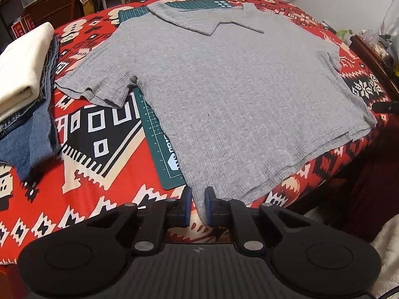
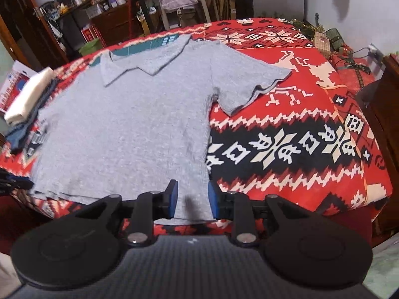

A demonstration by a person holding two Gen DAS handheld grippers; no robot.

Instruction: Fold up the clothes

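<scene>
**Lying Flat: A Grey Shirt Held at Two Bottom Corners**

A grey shirt [image 1: 237,87] with a collar is spread out flat on a desk. The desk is covered by a red patterned cloth [image 2: 286,137]. A green cutting mat [image 1: 159,144] is seen under the shirt, poking out at the side and at the top.

The near left corner of the shirt's bottom edge is pinched between the blue pads [image 1: 208,204] of the left hand-held gripper [image 1: 198,205]. The near right corner is placed between the fingers of the right hand-held gripper [image 2: 193,203], but the jaws are set wide, and it cannot be told if the cloth is squeezed.

A stack of folded clothes [image 1: 22,74] is kept to the left of the shirt, with a cream piece on top and blue jeans below.
</scene>
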